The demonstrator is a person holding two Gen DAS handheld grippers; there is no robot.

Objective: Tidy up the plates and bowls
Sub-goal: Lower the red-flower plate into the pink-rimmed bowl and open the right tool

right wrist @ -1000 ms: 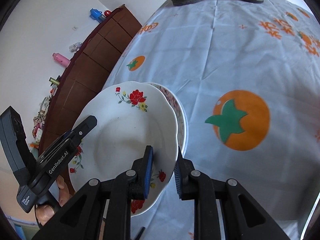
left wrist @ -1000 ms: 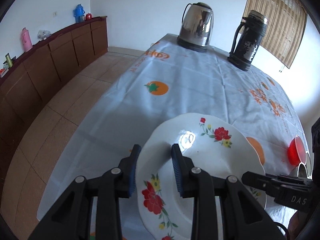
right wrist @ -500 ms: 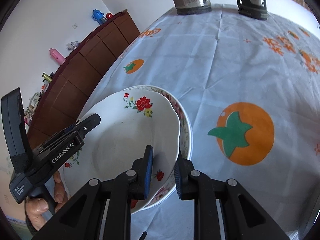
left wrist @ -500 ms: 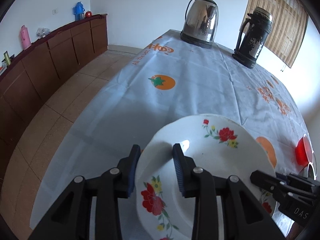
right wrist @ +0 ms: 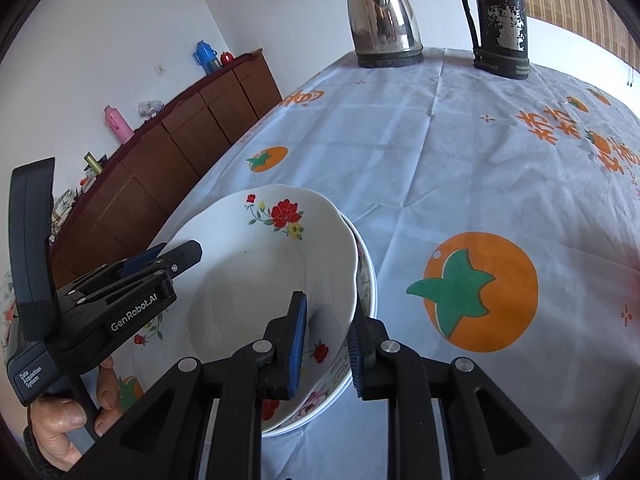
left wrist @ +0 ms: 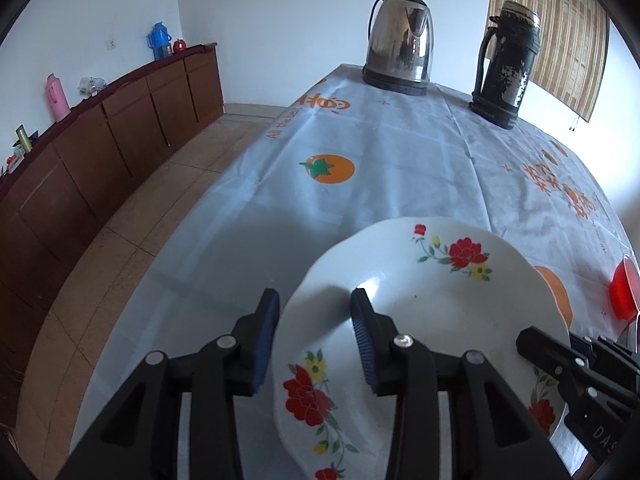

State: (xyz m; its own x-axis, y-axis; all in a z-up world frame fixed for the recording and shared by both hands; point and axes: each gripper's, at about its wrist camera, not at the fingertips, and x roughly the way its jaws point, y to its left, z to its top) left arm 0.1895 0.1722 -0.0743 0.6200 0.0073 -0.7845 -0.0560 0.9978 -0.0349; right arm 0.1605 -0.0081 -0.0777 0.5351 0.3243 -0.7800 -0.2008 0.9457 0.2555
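Observation:
A white deep plate with red flowers (left wrist: 440, 300) (right wrist: 260, 280) sits tilted in a second dish with a patterned rim (right wrist: 370, 280), near the table's front left. My right gripper (right wrist: 326, 340) is shut on the flowered plate's near right rim; its tip shows in the left wrist view (left wrist: 528, 340). My left gripper (left wrist: 314, 332) straddles the plate's left rim. Its jaws are opening, with the rim loose between the blue pads (left wrist: 266, 336). In the right wrist view a hand holds the left gripper (right wrist: 176, 252) over the plate's left side.
A steel kettle (left wrist: 400, 56) and a dark flask (left wrist: 506, 68) stand at the table's far end. A red bowl (left wrist: 622, 294) is at the right edge of the view. The table's left edge (left wrist: 224, 184) drops to a tiled floor beside a brown sideboard (left wrist: 120, 132).
The flowered plate has settled lower into the patterned dish. Both views have tipped upward, the right one more. The left jaws stand a little wider around the rim.

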